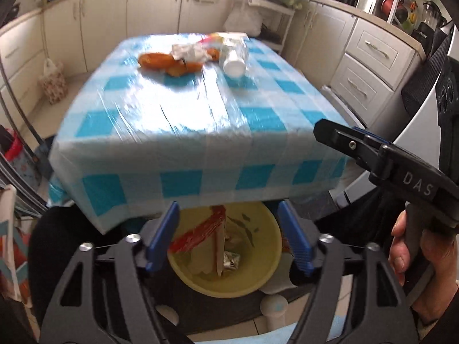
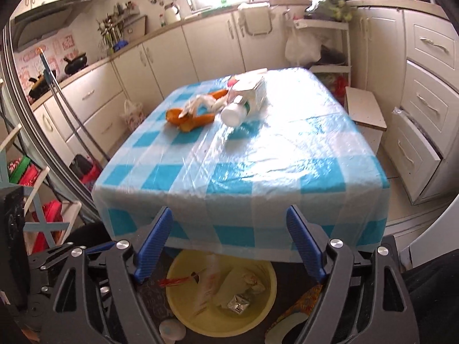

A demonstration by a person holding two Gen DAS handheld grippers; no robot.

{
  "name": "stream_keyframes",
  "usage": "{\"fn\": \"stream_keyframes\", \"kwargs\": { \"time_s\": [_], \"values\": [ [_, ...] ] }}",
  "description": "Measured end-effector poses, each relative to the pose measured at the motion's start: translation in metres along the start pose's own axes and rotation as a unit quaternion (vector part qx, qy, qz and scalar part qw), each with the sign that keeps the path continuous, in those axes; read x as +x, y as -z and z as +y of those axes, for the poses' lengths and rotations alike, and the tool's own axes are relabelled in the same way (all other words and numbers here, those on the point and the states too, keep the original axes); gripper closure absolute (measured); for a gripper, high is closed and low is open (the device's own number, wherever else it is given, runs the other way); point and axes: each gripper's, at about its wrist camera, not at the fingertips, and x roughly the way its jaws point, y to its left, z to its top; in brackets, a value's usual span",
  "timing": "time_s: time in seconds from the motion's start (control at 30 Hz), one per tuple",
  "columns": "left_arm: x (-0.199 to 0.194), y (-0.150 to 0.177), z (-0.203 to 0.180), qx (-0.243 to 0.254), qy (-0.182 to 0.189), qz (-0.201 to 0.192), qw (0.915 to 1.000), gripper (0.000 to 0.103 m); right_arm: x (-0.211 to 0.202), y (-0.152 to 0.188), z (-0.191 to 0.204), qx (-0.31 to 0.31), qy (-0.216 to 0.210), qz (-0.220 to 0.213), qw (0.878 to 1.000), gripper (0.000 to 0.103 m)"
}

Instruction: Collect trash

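A table in a blue-checked cloth (image 1: 183, 120) (image 2: 258, 157) carries trash at its far end: orange peel (image 1: 160, 61) (image 2: 186, 117), a crumpled tissue (image 1: 189, 51) (image 2: 203, 103), a white bottle (image 1: 235, 60) (image 2: 235, 111) on its side and a carton (image 2: 255, 91). Below the near table edge stands a yellow basin (image 1: 258, 283) (image 2: 229, 326) with a red-striped wrapper (image 1: 200, 235) (image 2: 206, 286), a foil scrap (image 1: 231, 259) (image 2: 238, 305) and crumpled paper. My left gripper (image 1: 229, 238) hangs open over the basin; the wrapper stands loose between its fingers. My right gripper (image 2: 229, 242) (image 1: 338, 134) is open and empty near the table edge.
Cream cabinets line the walls, with drawers (image 2: 424, 132) to the right. A small white stool (image 2: 364, 106) stands by the table's right side. A rack with red items (image 2: 43, 200) crowds the left. A hand (image 1: 407, 246) grips the right tool's handle.
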Motion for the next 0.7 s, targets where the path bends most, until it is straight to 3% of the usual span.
{"fn": "stream_keyframes", "kwargs": {
  "time_s": [0.23,0.4,0.7],
  "values": [
    [-0.042,-0.009,0.006,-0.023,-0.045,-0.078,0.9956,0.01,-0.021,-0.009,0.0,0.003,0.017,-0.059,0.998,0.017],
    [-0.067,-0.017,0.013,-0.04,-0.072,-0.122,0.9891,0.007,-0.037,-0.01,-0.003,0.006,0.033,-0.095,0.995,0.012],
    [-0.077,-0.017,0.022,-0.059,-0.08,-0.126,0.987,0.007,-0.042,-0.01,-0.007,0.011,0.04,-0.103,0.994,0.011]
  ]
}}
